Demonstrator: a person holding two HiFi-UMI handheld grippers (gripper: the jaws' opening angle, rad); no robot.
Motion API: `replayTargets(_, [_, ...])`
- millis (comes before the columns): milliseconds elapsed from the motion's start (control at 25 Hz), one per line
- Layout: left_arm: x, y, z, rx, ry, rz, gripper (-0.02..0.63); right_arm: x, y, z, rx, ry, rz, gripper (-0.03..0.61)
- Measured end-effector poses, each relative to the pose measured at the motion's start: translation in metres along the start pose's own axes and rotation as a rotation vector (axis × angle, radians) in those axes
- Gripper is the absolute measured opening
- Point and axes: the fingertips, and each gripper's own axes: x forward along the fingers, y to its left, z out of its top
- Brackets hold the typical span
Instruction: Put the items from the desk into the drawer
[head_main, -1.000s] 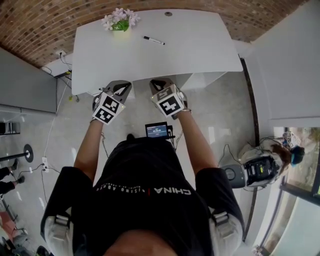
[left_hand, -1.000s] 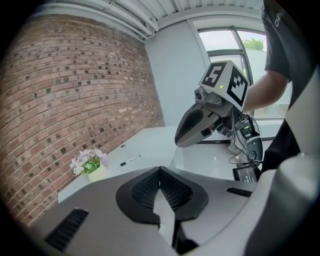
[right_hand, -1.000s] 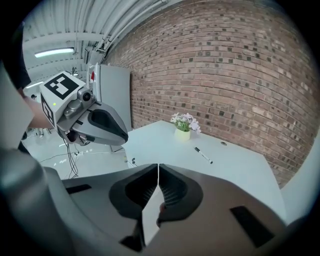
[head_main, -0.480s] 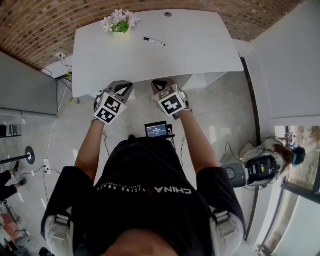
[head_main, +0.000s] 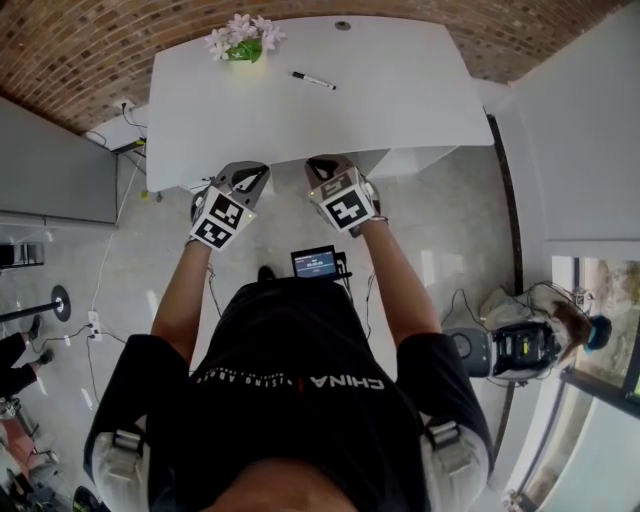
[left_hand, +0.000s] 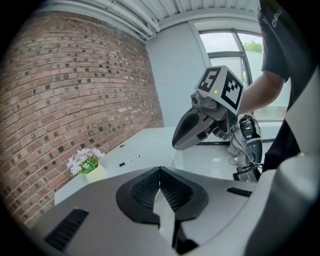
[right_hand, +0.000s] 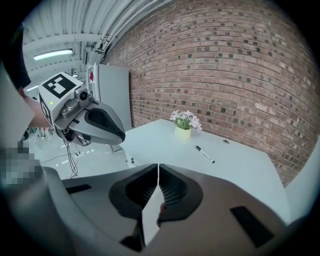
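Marker pen (head_main: 313, 80) lies flat on the white desk (head_main: 400, 100), toward the far side, roughly mid-width, black cap end pointing toward the flowers; nothing touching it. Small pale pot w/ pink-white flowers (head_main: 241, 40) stands upright near the far left corner, apart from the pen. Round cable hole (head_main: 343, 25) sits at the far edge, right of the pen.

Both grippers are held side by side at the desk's near edge, well apart from pen & pot, tips aimed toward the desk. Left gripper (head_main: 245, 173): its own view shows the jaws pressed together w/ only a hairline seam, nothing betw. them. Right gripper (head_main: 322, 166): jaws likewise together, nothing held; whether the tips are over the desk edge or just short of it can't be told from the head view. Each carries its marker cube on top; each shows in the other's view, held level beside it and not touching it.

Brick wall (right_hand: 225, 75) runs behind the desk's far edge; grey cabinet (right_hand: 112, 95) stands at the left end. Pale glossy floor (head_main: 440, 230) w/ cables; a small lit screen (head_main: 315, 262) sits on the floor betw. the person's forearms in the head view; a grey machine (head_main: 510, 345) stands to the person's right near a window.
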Motion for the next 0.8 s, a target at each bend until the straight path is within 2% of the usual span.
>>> replayTargets(360, [0.027,0.012,-0.005,-0.041,0.013,-0.013,0.012,0.034,-0.030,-0.004,-0.007,0.031,0.052,0.018])
replayTargets(720, [0.079,0.045,-0.013,-0.081,0.028,-0.020,0.012,0.102,-0.097,-0.010,-0.026,0.088,0.055,0.021])
replayTargets(800, [0.092,0.054,-0.017,-0.081,0.035,-0.025,0.012,0.122,-0.113,-0.009,-0.028,0.103,0.068,0.070])
